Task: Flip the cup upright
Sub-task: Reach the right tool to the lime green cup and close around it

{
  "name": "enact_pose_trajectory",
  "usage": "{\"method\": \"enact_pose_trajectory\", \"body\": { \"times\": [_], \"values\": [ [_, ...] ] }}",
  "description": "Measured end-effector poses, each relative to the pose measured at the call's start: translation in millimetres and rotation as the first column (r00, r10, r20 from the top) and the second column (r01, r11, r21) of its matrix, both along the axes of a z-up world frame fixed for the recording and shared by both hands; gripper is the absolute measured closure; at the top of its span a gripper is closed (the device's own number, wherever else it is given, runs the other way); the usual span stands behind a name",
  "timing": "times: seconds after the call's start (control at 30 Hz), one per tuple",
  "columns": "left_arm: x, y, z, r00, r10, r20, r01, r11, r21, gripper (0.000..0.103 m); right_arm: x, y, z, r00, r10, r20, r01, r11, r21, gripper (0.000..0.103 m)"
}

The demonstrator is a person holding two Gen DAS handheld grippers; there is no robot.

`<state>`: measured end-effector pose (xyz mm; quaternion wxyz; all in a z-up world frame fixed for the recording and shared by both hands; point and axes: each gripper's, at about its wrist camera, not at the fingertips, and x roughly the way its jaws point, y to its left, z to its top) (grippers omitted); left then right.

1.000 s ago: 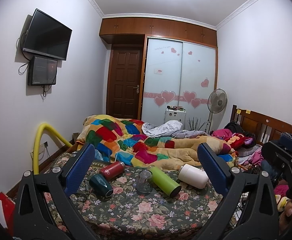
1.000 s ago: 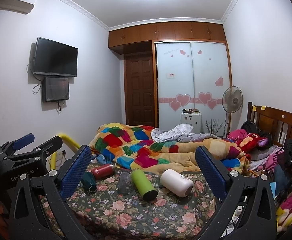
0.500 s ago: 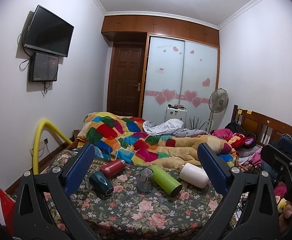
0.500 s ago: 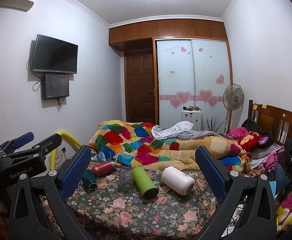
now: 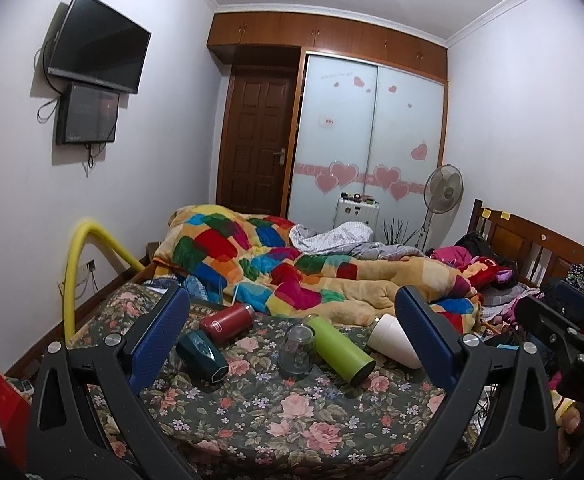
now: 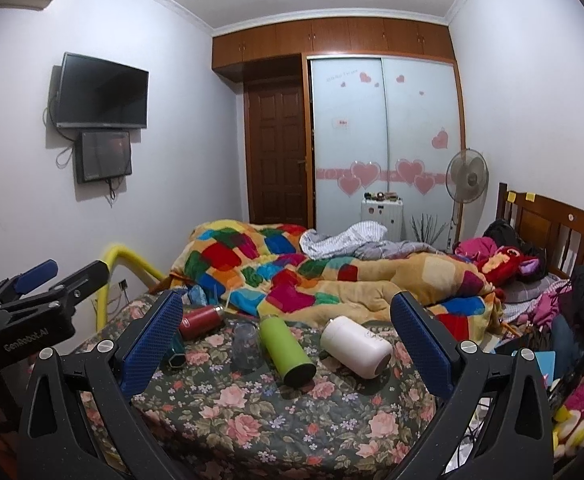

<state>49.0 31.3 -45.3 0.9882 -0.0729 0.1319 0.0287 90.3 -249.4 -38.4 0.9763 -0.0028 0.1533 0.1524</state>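
Both views have tilted slightly; left tool (image 5: pixel 292 336) and right tool (image 6: pixel 288 336) hover wide, holding nothing.

A patchwork quilt (image 5: pixel 260 264) lies heaped on the bed (image 5: pixel 276 412) with its floral sheet. A television (image 6: pixel 102 92) hangs on the left wall; a standing fan (image 6: pixel 465 180) stands by the heart-decorated wardrobe (image 6: pixel 383 140).

Left hand-held gripper (image 5: pixel 292 338) and right hand-held gripper (image 6: pixel 286 338) — both level, fingers spread wide, gripping nothing.
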Motion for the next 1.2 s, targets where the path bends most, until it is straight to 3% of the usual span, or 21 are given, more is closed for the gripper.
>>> {"method": "enact_pose_trajectory", "body": {
  "times": [0.33,0.57,0.9,1.1,1.2],
  "values": [
    [57,21,-41,0.989,0.018,-0.149,-0.024,0.999,-0.042,0.0,69,6,-45,0.984,-0.027,-0.179,0.016,0.998,-0.065,0.0],
    [90,34,-78,0.966,0.03,-0.256,-0.046,0.997,-0.056,0.0,139,22,-98,0.936,-0.017,-0.351,-0.04,0.987,-0.157,0.0],
    [115,31,-108,0.939,0.038,-0.341,-0.046,0.999,-0.015,0.0,231,61,-169,0.801,0.059,-0.595,-0.235,0.946,-0.222,0.003],
    [122,28,-116,0.935,0.029,-0.352,-0.037,0.999,-0.015,0.0,258,79,-197,0.712,0.104,-0.695,-0.35,0.91,-0.221,0.016],
    [125,25,-118,0.935,0.019,-0.355,-0.025,1.0,-0.012,0.0,265,89,-210,0.668,0.106,-0.737,-0.395,0.889,-0.23,0.029]
  ]
}}
